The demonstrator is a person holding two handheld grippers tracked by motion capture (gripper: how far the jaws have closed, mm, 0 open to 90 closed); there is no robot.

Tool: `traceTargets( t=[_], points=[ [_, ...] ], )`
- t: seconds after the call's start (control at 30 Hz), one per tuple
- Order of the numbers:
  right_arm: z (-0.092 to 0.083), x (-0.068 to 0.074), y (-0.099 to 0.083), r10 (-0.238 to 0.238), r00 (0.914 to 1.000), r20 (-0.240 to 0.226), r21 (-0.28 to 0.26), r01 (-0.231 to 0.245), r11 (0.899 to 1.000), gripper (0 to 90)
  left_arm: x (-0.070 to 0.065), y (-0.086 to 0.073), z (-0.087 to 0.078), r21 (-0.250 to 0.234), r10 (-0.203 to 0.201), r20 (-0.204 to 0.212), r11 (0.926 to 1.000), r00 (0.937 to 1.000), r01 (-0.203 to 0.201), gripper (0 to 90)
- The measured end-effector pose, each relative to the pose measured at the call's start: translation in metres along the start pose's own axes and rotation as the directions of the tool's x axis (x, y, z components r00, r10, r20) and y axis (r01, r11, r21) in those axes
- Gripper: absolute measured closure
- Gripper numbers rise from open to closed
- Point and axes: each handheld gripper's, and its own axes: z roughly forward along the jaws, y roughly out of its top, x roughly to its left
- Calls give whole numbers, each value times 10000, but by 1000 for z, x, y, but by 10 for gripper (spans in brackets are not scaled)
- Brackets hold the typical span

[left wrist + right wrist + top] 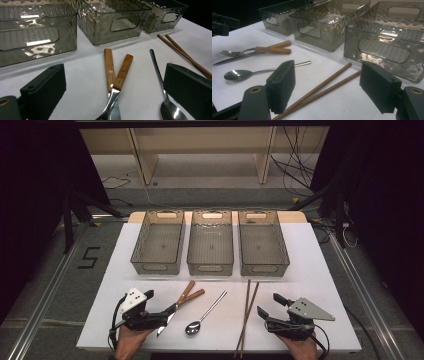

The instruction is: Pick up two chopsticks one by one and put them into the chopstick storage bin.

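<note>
Both tongs gape empty; right gripper view reveals fork tines under the knife

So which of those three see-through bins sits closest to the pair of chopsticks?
The right-hand bin. The chopsticks lie just in front of it, while the middle bin and left bin sit further left.

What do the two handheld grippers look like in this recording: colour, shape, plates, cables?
Both are black. The left gripper carries a white plate with dark dots on top; the right gripper carries a grey three-cornered plate, also dotted. A black cable loops from the rear of each. In the gripper views, the jaws are blocky black pads with small round holes. No sleeves show.
</note>
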Motion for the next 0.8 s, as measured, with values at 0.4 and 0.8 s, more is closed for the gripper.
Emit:
traceTargets(
  t=[0.4, 0.8],
  points=[
    [3, 8, 2, -143, 9997, 203, 382, 135, 9992, 299, 0, 0, 0, -14, 17, -36, 10000, 10000, -17, 42],
    [10, 32, 5, -262, 9996, 132, 1517, 239, 9881, 344, 0, 0, 0, -24, 20, -49, 10000, 10000, -20, 42]
  ],
)
